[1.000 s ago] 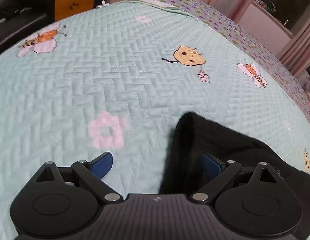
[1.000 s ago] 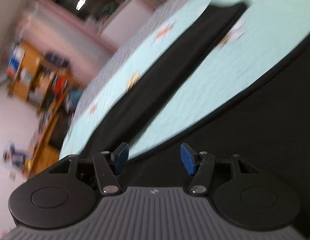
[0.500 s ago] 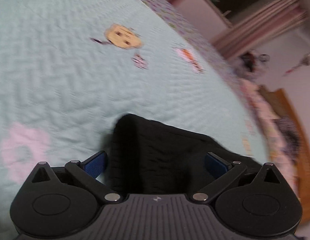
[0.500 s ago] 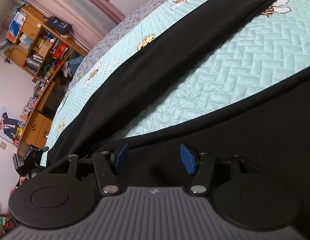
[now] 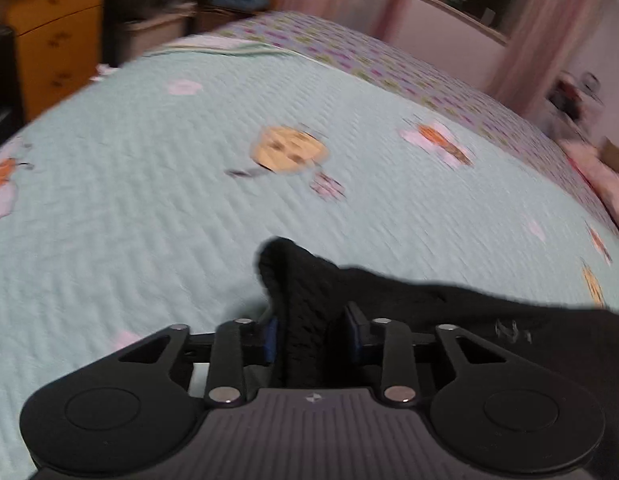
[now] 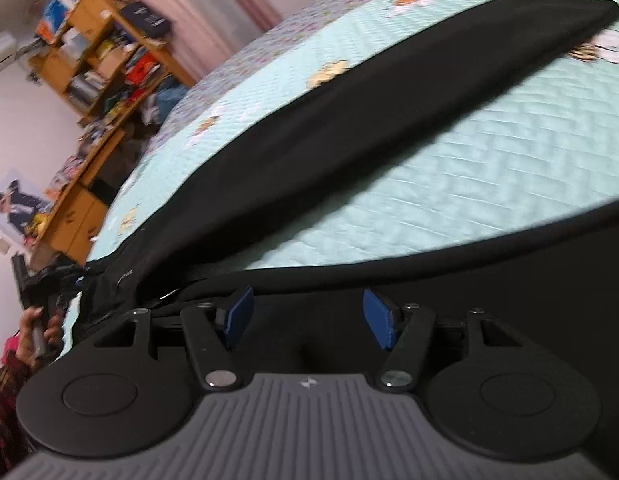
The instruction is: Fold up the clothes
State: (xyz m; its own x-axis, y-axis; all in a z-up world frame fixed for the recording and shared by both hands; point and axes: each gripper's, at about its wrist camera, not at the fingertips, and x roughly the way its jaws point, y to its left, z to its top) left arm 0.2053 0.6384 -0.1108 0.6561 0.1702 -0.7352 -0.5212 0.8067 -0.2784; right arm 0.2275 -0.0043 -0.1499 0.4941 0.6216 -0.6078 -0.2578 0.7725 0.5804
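Note:
A black garment (image 5: 449, 304) lies on the mint quilted bedspread (image 5: 149, 180). In the left wrist view its raised corner (image 5: 285, 264) stands between the blue pads (image 5: 351, 324) of my left gripper (image 5: 311, 320). The jaws are closing and pinch that cloth. In the right wrist view a long black part of the garment (image 6: 349, 120) stretches away across the bedspread (image 6: 469, 180). More black cloth (image 6: 509, 280) lies under my right gripper (image 6: 307, 312). Its jaws are apart and opening, and its blue pads (image 6: 239, 312) press on nothing.
Wooden drawers (image 5: 57, 40) and a storage box (image 5: 157, 36) stand beyond the bed's far left, and pink curtains (image 5: 549, 32) hang at the right. A cluttered wooden shelf (image 6: 101, 52) lines the wall. A person's hand (image 6: 33, 320) shows at the left edge.
My left gripper slid onto the garment's corner and its jaws closed from wide apart onto the cloth, lifting it a little. My right gripper swung over the black cloth with its jaws still apart.

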